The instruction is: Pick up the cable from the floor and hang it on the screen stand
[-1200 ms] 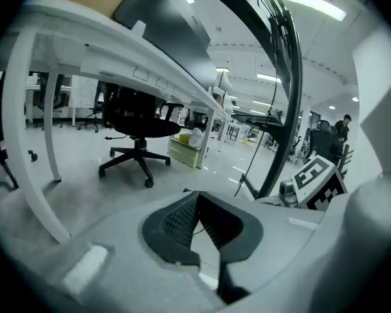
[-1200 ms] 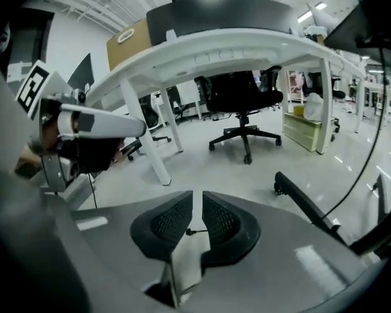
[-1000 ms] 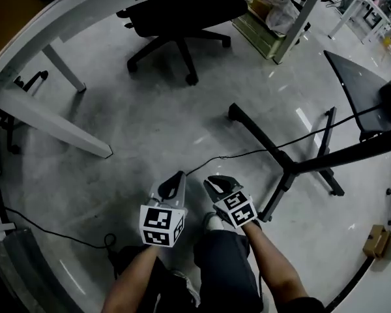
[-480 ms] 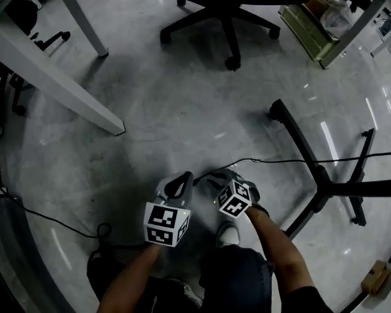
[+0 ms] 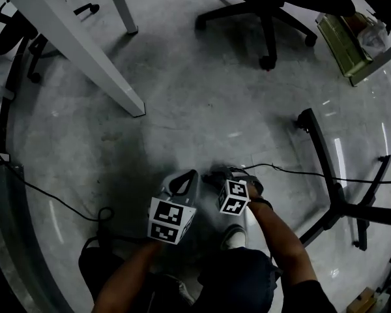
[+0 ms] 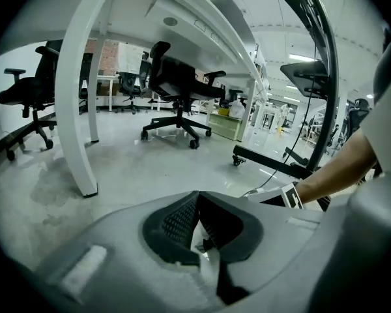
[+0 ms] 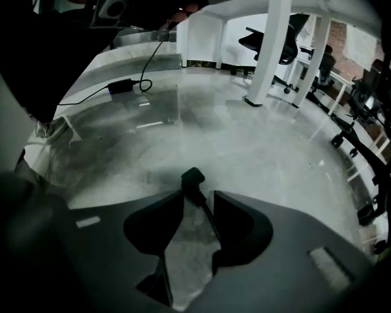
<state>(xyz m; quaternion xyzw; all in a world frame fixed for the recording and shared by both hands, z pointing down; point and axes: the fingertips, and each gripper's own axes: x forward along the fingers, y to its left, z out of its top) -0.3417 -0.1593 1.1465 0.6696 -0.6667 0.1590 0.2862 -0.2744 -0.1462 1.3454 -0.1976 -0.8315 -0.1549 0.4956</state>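
the head view alone shows the whole layout: both grippers low over the grey floor [image 5: 182, 109] just ahead of the person's knees, the left gripper [image 5: 193, 174] just beside the right gripper [image 5: 215, 175], and the thin black cable [image 5: 293, 171] running on the floor from the right gripper away to the right, across the black base of the screen stand [image 5: 319, 145]. a white desk leg [image 5: 85, 51] slants at far left and an office chair [image 5: 267, 12] stands at the far side. the right gripper [image 7: 198, 195] view gives what the head view cannot: the cable's plug end [image 7: 192, 177] sits between the jaw tips, its wire lying along the inner face of the right-hand jaw, bare floor showing in the gap. those jaws are opening and stand wide, not pinching the wire. this view also shows a second lead with a small black box [image 7: 120, 85] far to the left. the left gripper [image 6: 197, 197] view shows its jaws met at the tips with nothing between them, the stand's base [image 6: 267, 163] beyond.
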